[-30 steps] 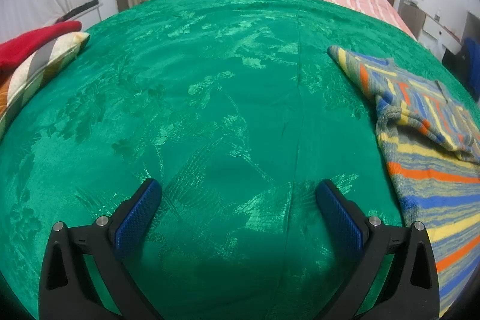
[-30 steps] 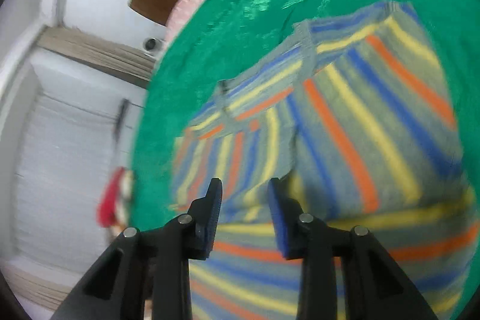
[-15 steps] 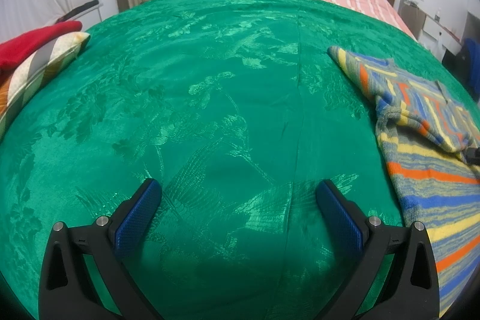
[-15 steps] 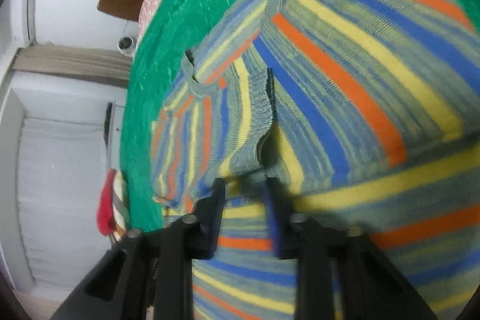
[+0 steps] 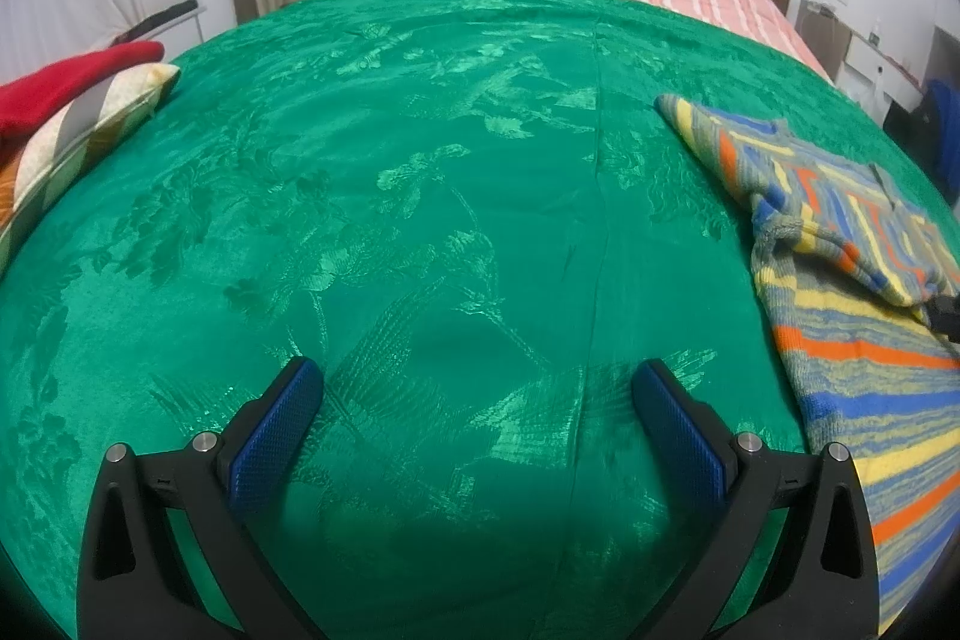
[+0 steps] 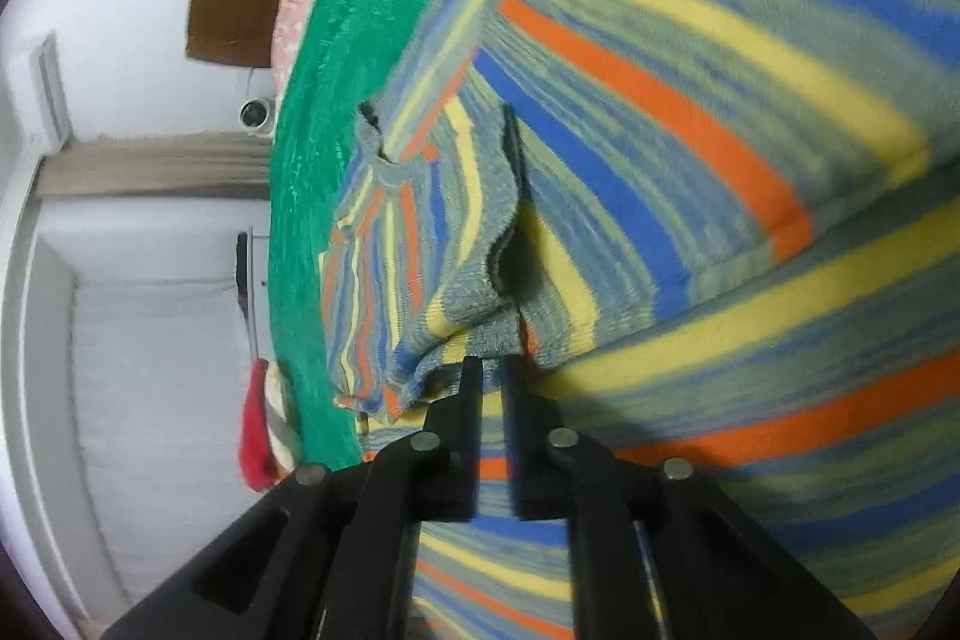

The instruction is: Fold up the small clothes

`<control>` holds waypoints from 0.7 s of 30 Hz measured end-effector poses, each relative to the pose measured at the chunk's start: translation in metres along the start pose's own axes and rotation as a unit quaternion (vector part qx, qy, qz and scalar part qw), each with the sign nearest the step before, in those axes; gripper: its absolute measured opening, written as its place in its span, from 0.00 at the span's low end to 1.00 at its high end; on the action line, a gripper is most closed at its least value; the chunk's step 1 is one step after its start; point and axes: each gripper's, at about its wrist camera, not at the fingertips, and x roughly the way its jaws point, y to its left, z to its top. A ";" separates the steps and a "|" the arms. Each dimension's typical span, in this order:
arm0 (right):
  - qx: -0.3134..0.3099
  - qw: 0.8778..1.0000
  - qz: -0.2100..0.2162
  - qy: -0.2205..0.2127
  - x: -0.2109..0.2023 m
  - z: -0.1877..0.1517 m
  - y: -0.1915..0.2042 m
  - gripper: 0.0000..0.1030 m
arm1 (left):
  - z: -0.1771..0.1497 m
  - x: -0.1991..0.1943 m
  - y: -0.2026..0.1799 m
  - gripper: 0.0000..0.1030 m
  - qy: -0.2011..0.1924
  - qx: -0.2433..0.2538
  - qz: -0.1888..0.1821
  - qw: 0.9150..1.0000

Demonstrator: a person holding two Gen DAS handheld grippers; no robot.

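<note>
The right tool [image 6: 491,370] is pinching a fold of the striped sweater [image 6: 690,112], its jaws having just closed and eased a bit. The sweater is lying on the bed's [image 5: 420,220] right side. The left tool [image 5: 477,400] is hanging wide open, holding nothing.

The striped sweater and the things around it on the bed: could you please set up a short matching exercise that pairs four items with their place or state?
Items:
1. striped sweater
2. left gripper
3. right gripper
4. red garment

Place or state:
A. open, above bare green bedspread
B. on a patterned cushion at the bed's left edge
C. nearly shut, a fold of knit between its fingers
D. spread along the bed's right side, one part folded over

Pairs: 1-D, 2-A, 3-C, 4-B
</note>
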 end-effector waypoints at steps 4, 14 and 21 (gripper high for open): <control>0.043 0.999 0.026 -0.011 0.000 -0.003 -0.004 0.24 | 0.000 0.000 0.000 1.00 0.000 -0.001 -0.001 1.000; 0.067 0.996 0.032 -0.052 -0.001 -0.007 -0.001 0.31 | 0.000 0.000 -0.001 1.00 0.000 -0.001 0.000 1.000; 0.010 0.994 0.023 -0.106 -0.007 -0.018 0.008 0.31 | 0.000 0.000 -0.001 1.00 0.000 -0.001 0.000 1.000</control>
